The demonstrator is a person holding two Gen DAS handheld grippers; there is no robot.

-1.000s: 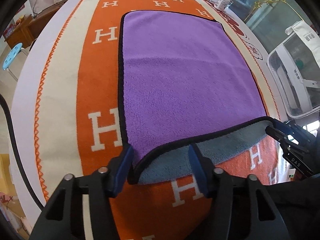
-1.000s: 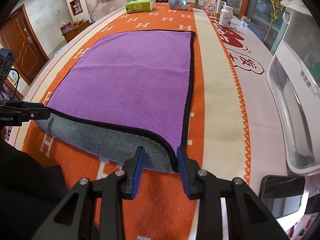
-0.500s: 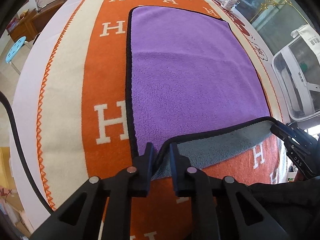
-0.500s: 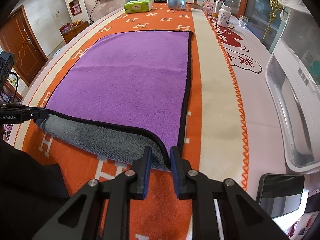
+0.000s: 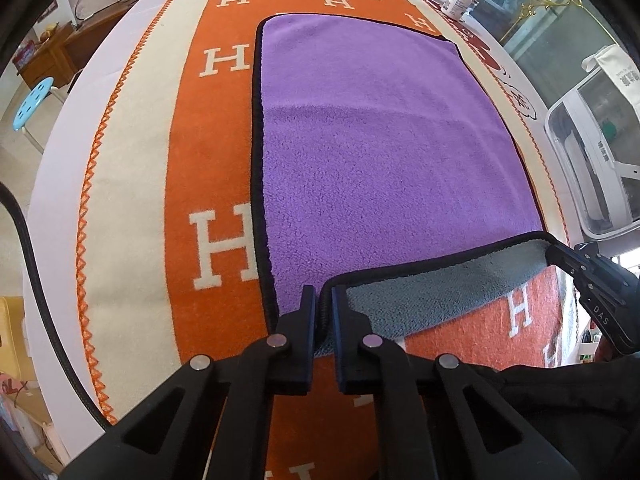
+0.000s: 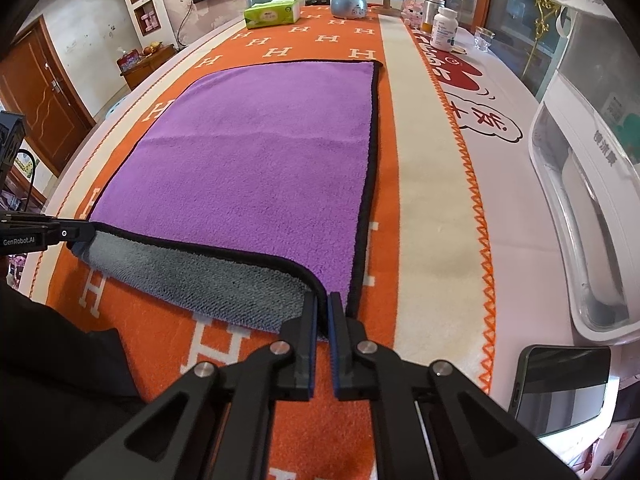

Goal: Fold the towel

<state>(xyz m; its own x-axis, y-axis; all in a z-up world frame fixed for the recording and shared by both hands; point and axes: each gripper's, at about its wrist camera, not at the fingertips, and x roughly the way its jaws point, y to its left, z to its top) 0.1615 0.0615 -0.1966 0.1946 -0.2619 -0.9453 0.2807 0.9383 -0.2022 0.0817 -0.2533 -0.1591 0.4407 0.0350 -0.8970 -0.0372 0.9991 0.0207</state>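
Left wrist view: the left gripper (image 5: 326, 308) and right gripper (image 6: 323, 312) each pinch a near corner of the purple, black-edged microfibre towel (image 5: 372, 136) lying on the orange-clothed table (image 5: 208, 128) (grey underside showing); uneven lifting could skew the fold, or a corner slip

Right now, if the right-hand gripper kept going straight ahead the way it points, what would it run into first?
The right gripper is shut on a near corner of the purple fleece towel, so it would push across that towel; beyond looks free until the white pill bottle, though depth is unclear.
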